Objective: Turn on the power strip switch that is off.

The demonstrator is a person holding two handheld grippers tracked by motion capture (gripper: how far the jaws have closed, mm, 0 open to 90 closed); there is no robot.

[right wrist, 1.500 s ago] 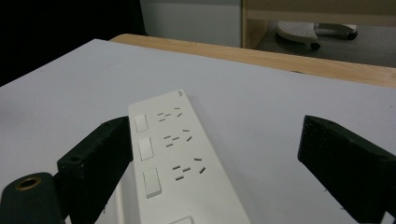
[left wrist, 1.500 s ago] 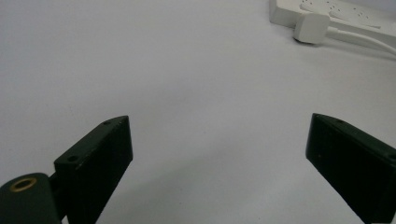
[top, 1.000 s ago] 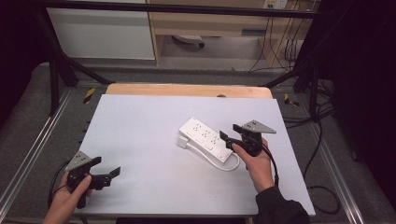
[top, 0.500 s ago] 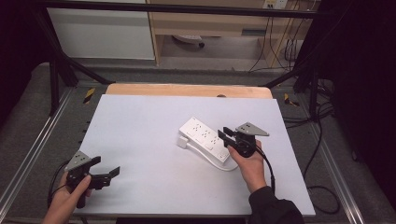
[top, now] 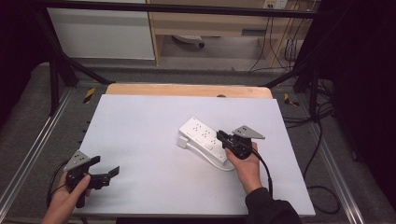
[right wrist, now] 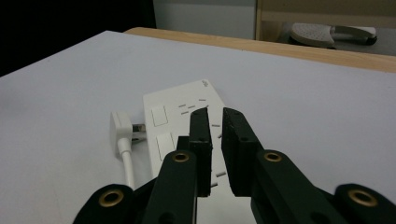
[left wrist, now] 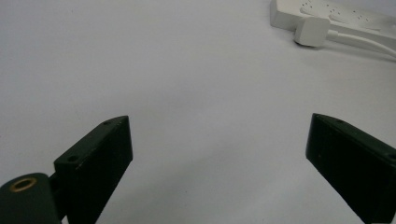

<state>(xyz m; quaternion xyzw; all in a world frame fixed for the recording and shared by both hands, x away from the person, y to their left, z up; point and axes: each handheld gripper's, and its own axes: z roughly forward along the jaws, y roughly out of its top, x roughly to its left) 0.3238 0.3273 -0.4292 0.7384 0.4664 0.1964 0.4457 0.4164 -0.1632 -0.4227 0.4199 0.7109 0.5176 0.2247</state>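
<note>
Left tool [top: 100, 173] jaws wide apart, holding nothing, low over the matte white bench [top: 140, 126]. Right of centre lies a flat white plastic power strip [top: 204, 140], rectangular, slotted, its plug [top: 182, 142] and cord alongside. Right tool [top: 223, 138] above it, jaws just closed nearly together, nothing between them.

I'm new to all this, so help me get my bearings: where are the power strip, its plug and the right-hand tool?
power strip [top: 201, 134], high view, on its white top face.
plug [right wrist: 117, 125], right gripper view, on the white plug body.
right tool [right wrist: 214, 116], right gripper view, between its two black tips.
</note>
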